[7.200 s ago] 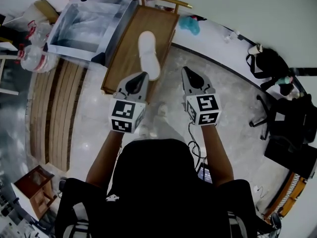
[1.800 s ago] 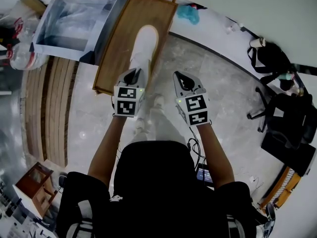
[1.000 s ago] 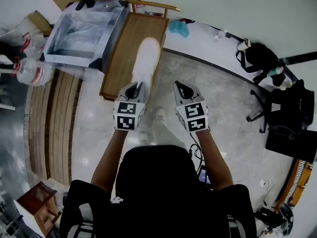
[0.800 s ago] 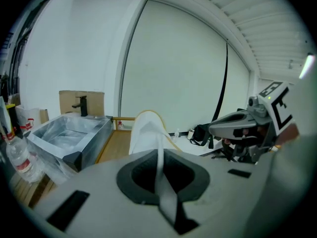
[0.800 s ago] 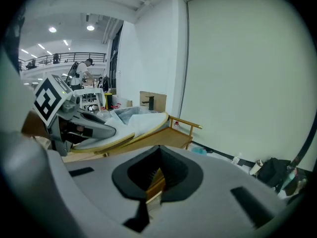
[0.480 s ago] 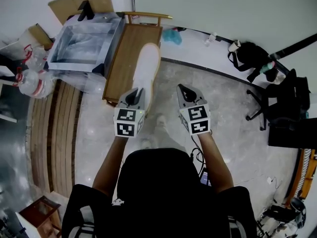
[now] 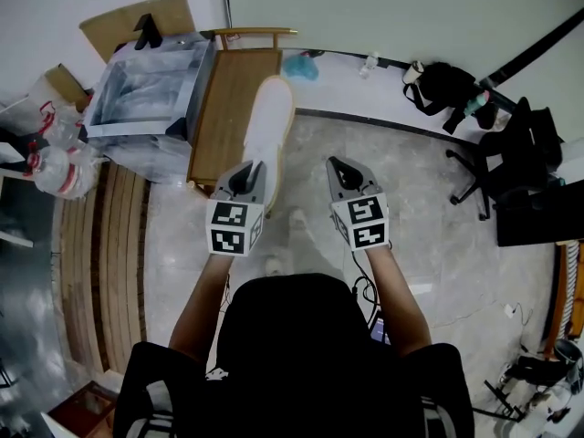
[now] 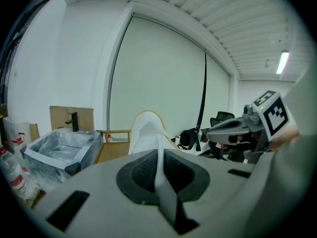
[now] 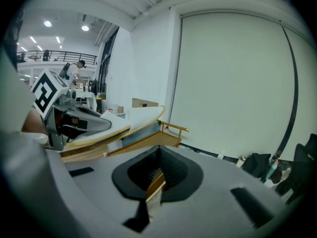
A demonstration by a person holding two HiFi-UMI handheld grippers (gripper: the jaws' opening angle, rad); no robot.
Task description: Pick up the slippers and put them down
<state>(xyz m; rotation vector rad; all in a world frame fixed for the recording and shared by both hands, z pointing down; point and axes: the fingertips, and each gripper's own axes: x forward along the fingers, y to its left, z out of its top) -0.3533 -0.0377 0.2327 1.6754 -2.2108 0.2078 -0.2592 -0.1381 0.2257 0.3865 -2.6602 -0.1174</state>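
While the left gripper (image 7: 251, 166) is clamped on the heel end of a long white slipper with a tan-edged sole (image 7: 270, 124), the slipper is up in the air. In the head view it lies over the right edge of the low light-brown wooden table (image 7: 222, 108), toe towards the table's far end.

Left gripper view: jaws drawn nearly together, with a thin fold of the white slipper (image 8: 146, 132) pinched in the slit between them. The rest of the slipper rises ahead of the jaws and hides part of the wooden table (image 8: 108, 151) behind it.

The right gripper (image 7: 335, 163) is to the right of the table, over grey marbled floor (image 7: 411, 217), level with the left gripper and apart from it. Right gripper view: jaws closed to a narrow slit, nothing gripped. Only a sliver of brown shows through the slit. The same view shows the slipper (image 9: 121, 119) from the side, sole down and tan edge visible, above the wooden table (image 9: 151, 141).

Around the table:
- A silver foil-lined open box wrapped in clear plastic (image 7: 146, 94) stands against its left side.
- A brown cardboard sheet (image 7: 119, 27) stands behind that box.
- A small teal object (image 7: 299, 66) lies on the floor at the table's far right corner.
- A black bag (image 7: 441, 82) lies further right of the table, along the wall.
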